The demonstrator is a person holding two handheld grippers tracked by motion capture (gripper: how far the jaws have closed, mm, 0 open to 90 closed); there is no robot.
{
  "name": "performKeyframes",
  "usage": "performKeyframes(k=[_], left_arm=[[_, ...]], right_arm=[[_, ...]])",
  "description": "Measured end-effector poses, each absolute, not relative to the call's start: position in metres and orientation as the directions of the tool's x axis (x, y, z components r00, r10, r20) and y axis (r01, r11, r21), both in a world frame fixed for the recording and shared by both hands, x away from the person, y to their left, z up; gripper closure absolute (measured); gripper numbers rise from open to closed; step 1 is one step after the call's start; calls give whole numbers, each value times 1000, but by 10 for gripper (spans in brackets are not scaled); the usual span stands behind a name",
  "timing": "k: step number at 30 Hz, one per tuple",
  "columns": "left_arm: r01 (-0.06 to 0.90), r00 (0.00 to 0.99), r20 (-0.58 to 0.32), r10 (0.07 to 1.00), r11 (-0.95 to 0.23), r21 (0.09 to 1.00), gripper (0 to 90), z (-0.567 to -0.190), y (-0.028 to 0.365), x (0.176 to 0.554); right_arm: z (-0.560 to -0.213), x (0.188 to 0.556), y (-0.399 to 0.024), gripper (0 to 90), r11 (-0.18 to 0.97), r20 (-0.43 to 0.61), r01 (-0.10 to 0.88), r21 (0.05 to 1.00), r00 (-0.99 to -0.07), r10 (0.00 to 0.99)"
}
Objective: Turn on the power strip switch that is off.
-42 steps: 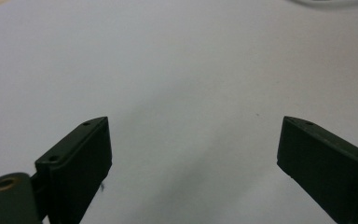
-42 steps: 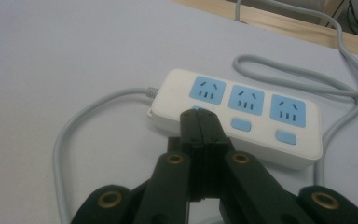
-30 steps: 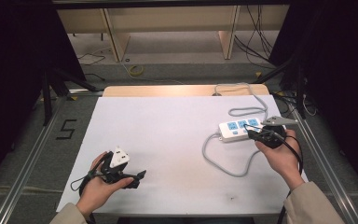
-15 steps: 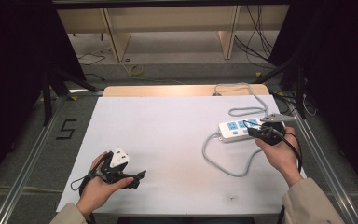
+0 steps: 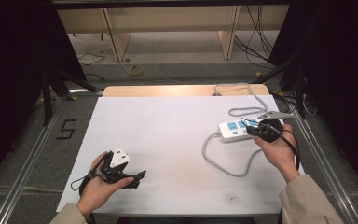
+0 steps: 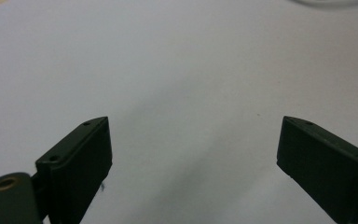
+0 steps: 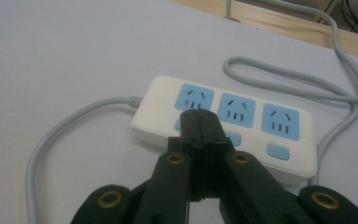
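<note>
The right tool (image 7: 199,114) had its two black jaws pressed flat together with nothing between them, their joined tip over the near edge of the power strip (image 7: 242,126), at the first blue switch below the leftmost socket; whether the tip touched the casing could not be told. The right hand (image 5: 276,148) gripped that tool from just near of the strip, wrist bent, sleeve trailing off the bench (image 5: 168,140) edge. The left tool (image 6: 193,154) stood wide open and empty above bare bench surface, far to the left of the strip and nearer the person, cradled in the left hand (image 5: 98,186) with its jaws pointing toward the strip's side. The strip was a white, rounded plastic block with three blue socket faces and small blue switches; a smooth grey cable (image 5: 223,161) looped out from each end of it. The bench top was matte and white.
</note>
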State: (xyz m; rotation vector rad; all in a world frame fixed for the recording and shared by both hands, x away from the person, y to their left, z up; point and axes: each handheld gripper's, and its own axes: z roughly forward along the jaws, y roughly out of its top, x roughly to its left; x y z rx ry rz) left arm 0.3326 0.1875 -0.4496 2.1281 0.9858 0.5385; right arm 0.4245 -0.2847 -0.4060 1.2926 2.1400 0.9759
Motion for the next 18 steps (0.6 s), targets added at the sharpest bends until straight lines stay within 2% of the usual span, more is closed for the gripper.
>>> performKeyframes(k=[18], left_arm=[[481, 620, 70, 781, -449, 753, 99, -449, 188, 333]], right_arm=[[-409, 436, -282, 900, 318, -16, 593, 739, -457, 889]])
